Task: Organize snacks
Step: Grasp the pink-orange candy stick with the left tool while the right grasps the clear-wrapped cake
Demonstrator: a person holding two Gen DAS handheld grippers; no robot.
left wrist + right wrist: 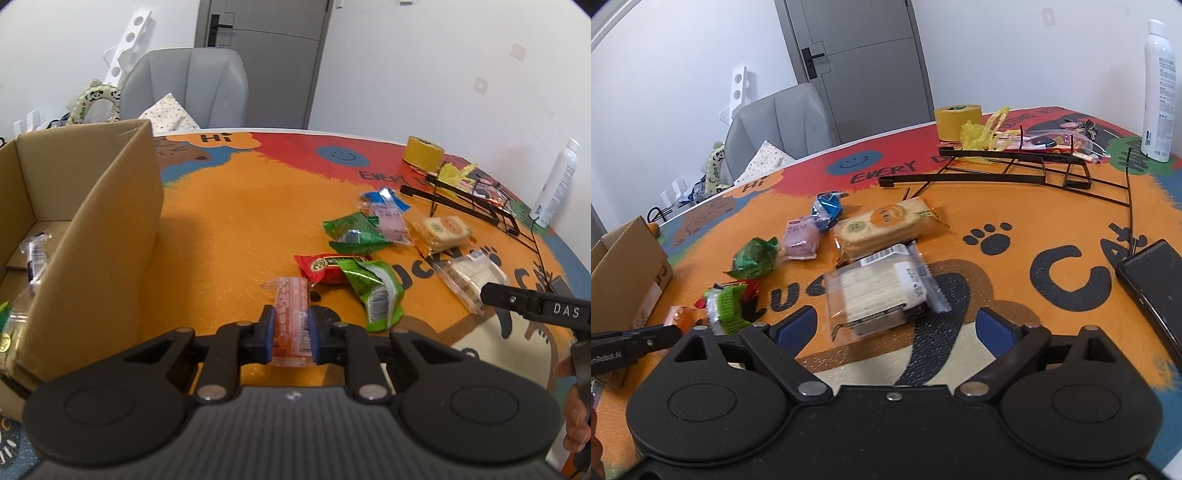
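Pink-speckled clear plastic snack packet (291, 314) sits clamped in your left gripper (290, 334), right of the brown cardboard box (92, 236). Your right gripper (895, 330) gapes, empty.

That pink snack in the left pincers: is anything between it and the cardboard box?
Nothing lies on the mat between them. The left gripper is shut on the pink snack; only the cardboard box's own tall side wall must be cleared.

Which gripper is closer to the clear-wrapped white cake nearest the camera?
Right. The right gripper is open with the clear-wrapped white cake just ahead, between its fingertips. The left gripper is off to the side, shut on an orange snack packet.
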